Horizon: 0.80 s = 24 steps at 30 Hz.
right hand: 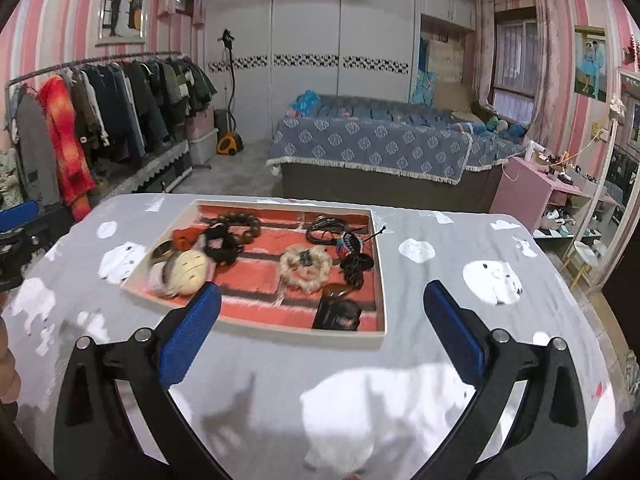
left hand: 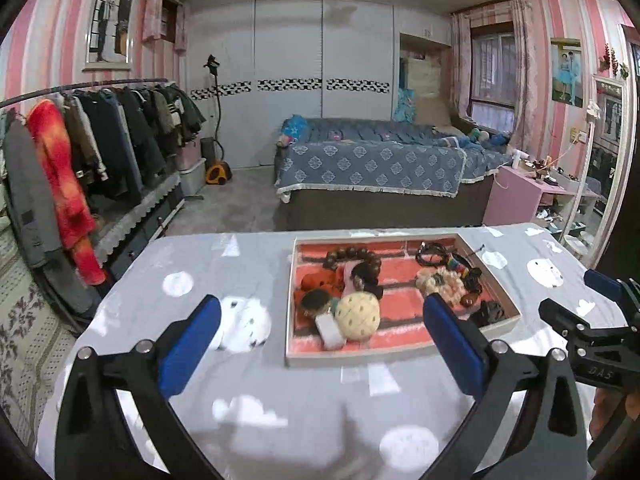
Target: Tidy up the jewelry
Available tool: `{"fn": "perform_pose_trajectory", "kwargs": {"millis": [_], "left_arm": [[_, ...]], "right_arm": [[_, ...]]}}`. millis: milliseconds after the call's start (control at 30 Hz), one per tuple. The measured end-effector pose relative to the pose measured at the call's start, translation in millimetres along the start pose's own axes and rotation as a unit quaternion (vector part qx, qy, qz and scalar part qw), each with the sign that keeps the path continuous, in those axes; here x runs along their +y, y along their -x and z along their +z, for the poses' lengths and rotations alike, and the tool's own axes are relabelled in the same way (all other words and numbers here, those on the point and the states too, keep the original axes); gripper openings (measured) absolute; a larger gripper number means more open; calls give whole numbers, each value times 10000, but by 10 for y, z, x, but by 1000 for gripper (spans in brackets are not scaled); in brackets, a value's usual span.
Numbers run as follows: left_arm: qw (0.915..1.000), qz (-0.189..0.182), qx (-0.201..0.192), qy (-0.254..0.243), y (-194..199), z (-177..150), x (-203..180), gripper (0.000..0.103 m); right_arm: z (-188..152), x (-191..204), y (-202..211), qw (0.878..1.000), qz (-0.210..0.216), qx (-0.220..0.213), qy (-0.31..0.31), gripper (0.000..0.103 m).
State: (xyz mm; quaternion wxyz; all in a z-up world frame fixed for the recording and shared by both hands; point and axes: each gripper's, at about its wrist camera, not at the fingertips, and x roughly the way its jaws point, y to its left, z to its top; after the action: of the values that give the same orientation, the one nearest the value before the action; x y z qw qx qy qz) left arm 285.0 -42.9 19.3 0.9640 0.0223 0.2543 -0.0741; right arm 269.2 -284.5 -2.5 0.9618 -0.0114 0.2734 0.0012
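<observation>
Both the left gripper (left hand: 322, 342) and right gripper (right hand: 322, 334) hover spread wide and empty above the jewelry tray (left hand: 290, 304), its wooden bead bracelet (left hand: 356, 262) beside what may be a hair clip (right hand: 338, 314).

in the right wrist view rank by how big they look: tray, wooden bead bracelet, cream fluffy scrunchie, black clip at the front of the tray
1. tray
2. cream fluffy scrunchie and wooden bead bracelet: they look alike, and the bracelet lies farther back, so unranked
3. black clip, though nearest the camera
</observation>
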Motion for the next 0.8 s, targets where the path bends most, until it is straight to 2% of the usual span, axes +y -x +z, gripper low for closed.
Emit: {"fn": "perform_pose_trajectory", "kwargs": {"millis": [133,400,633,800], "left_arm": [[9996,11,-299,-2,357,-263,-66,99],[9987,-81,-494,12,598,-581,-126,99],[9969,235,-728,157,660,-732,-34,99],[9946,432,-922,198,711,-781,-13,99]], "right_arm": [[-181,62,259,9997,-131,-197,11,99],[-483,112,517,9980,-364,-522,-63,99],[-606,195,550,9973,-420,-596,96,99],[-635,169,581,9966,-441,-692,-18,99]]}}
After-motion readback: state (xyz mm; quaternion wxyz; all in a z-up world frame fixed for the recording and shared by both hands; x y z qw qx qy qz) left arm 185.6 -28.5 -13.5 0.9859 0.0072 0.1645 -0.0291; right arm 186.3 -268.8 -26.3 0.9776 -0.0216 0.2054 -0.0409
